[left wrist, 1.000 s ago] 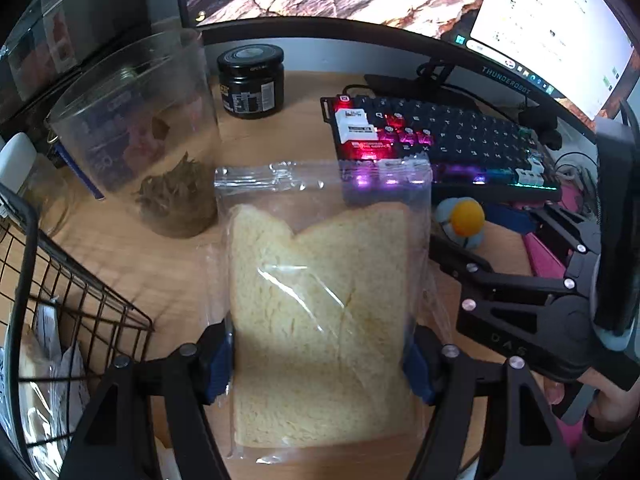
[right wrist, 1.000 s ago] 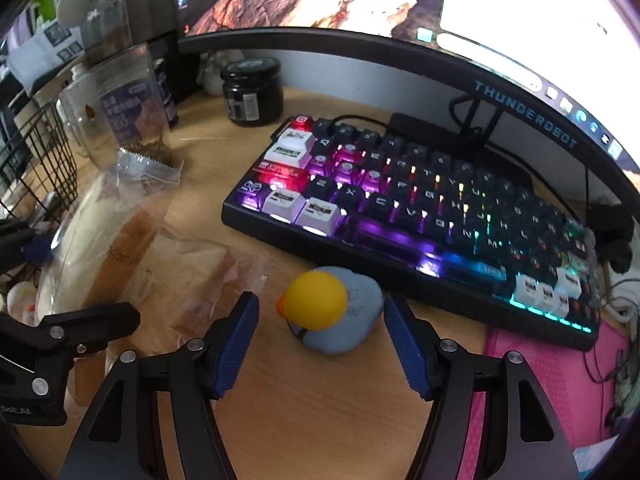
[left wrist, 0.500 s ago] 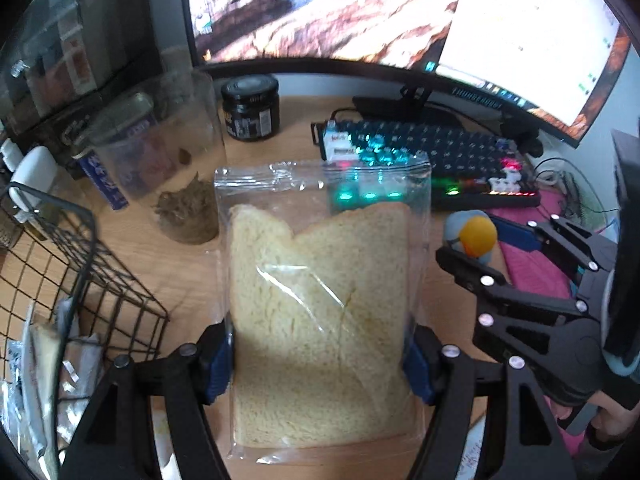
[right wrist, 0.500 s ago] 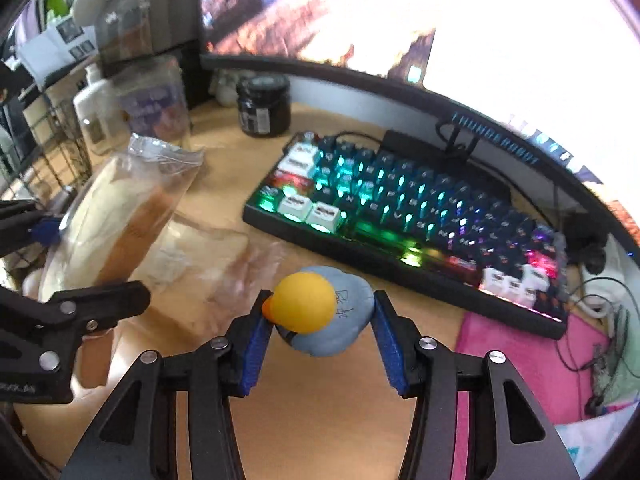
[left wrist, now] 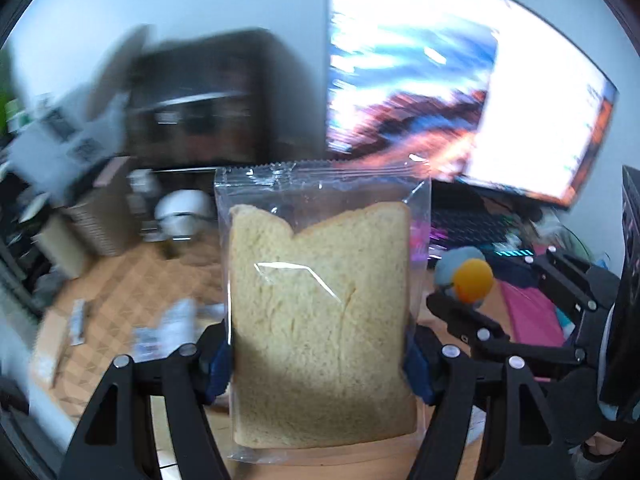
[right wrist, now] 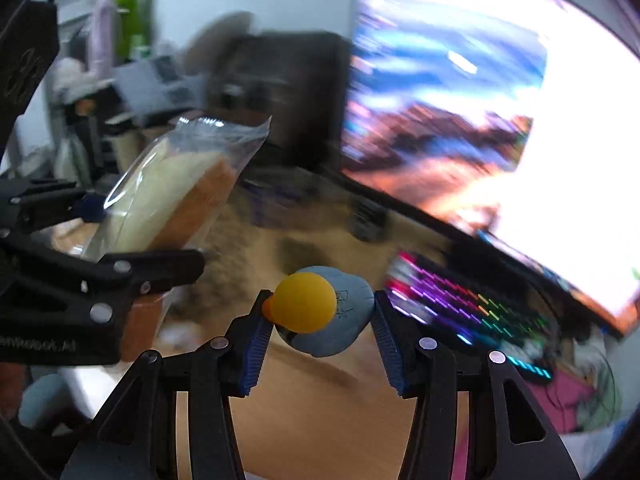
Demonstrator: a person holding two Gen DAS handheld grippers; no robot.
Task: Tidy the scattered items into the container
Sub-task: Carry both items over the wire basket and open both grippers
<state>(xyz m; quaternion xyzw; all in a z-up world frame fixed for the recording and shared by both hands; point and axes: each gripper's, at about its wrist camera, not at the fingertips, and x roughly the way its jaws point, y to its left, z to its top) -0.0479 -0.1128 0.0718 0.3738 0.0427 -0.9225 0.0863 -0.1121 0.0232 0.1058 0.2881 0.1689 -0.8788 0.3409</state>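
Although both views were smeared by motion blur, the held things stayed sharp. The left tongs [left wrist: 320, 356] pinched a bagged bread slice [left wrist: 324, 308] by its two side edges, upright and clear of the tabletop [right wrist: 320, 412]; the bag's lower corners were cut off behind the black arms. The right tongs [right wrist: 320, 328] were pressed onto a blue toy with a yellow ball [right wrist: 320, 312], lifted off the wood; their jaws had just been closing on it. Left of the bread lay what was probably a basket [left wrist: 96, 216], too blurred to be sure. A lit keyboard [right wrist: 472, 308] and a curved monitor [right wrist: 500, 140] stood behind, streaked. From the right wrist view the bread blocked much of the left background.
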